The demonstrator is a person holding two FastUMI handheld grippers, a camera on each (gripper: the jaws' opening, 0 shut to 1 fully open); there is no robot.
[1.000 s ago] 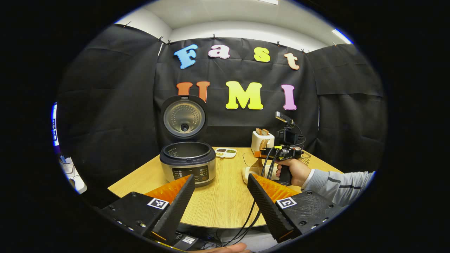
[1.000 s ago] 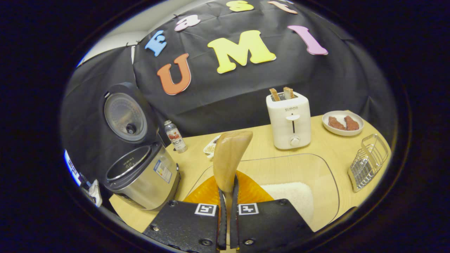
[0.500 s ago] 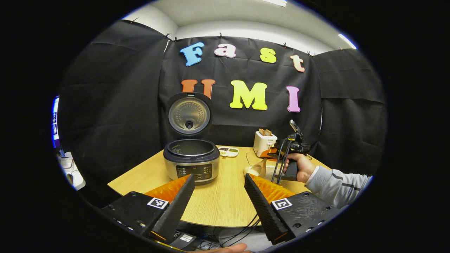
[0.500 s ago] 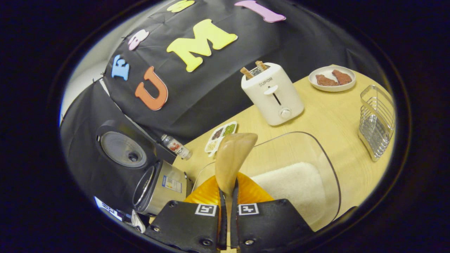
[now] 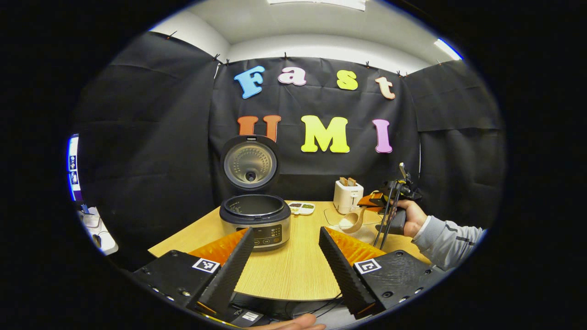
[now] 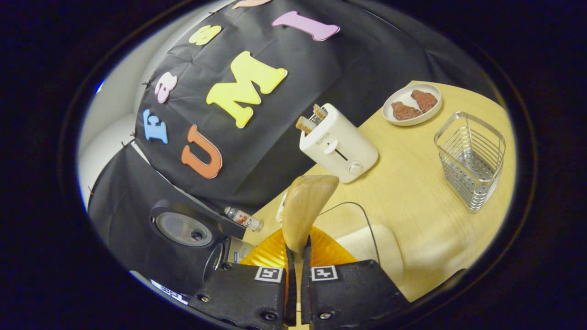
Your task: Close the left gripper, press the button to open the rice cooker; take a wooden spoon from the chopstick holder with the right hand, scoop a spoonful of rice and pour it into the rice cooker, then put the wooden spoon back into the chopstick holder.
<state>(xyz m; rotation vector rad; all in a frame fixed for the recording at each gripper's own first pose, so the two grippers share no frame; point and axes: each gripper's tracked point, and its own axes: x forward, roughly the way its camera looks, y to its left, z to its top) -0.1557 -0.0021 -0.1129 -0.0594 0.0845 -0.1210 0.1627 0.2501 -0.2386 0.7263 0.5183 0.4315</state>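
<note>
Round pale wooden table (image 5: pixel 293 270) at frame bottom. Right gripper (image 6: pixel 297 275) pinches tan wooden spoon (image 6: pixel 305 208); left gripper (image 5: pixel 285 263) spread. Risk: tilted spoon spills rice before open silver rice cooker (image 5: pixel 255 221).

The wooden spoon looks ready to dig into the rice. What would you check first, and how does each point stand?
1. Right hand-held gripper shut on the wooden spoon: ok.
2. Rice cooker lid up, pot open: ok.
3. Rice lies in the clear container below the spoon: ok.
4. Spoon bowl already loaded: cannot tell.
5. Left hand-held gripper open, back from the cooker: ok.
6. Chopstick holder upright for the return: ok.
</note>
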